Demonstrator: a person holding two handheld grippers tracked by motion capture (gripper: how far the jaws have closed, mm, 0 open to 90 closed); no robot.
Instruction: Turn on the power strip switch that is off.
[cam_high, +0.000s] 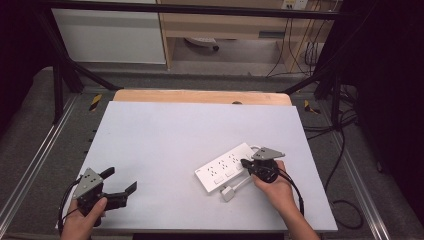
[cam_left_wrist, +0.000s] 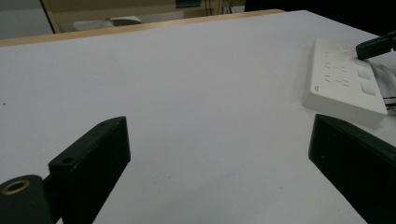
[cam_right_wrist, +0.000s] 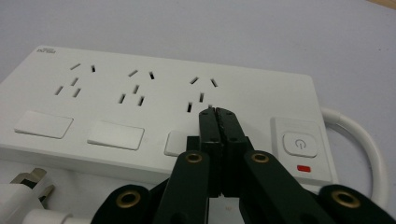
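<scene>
1. Subject of the work: a white power strip (cam_high: 226, 168) lying flat on the pale table (cam_high: 165, 140), with three socket groups, three rocker switches and a main power button (cam_right_wrist: 299, 143) at one end.
2. Right gripper (cam_right_wrist: 218, 112): jaws fully closed, tips together, nothing between them. The joined tips rest on or just above the strip's top face, directly below the third socket group and over the third rocker switch (cam_right_wrist: 175, 143); whether they press down on it cannot be told.
3. Relative to these jaws, the power button sits just to their right and the other two rockers well to their left. The strip's white cable (cam_right_wrist: 369, 144) loops off at the far right, and its plug (cam_right_wrist: 32, 189) lies near the lower left of the jaws, beside the strip.
4. Left gripper (cam_high: 120, 186): jaws spread wide, empty, held low over bare table. The strip lies ahead of and beyond its right jaw, well apart.
5. Step in hand, by judgement: using the closed right tips as a poker to operate a switch on the strip; the left gripper is idle.
6. Next move, by judgement: a short, firm downward press squarely on the rocker. Should the strip slide or tip, the left gripper would need to steady its free end.
</scene>
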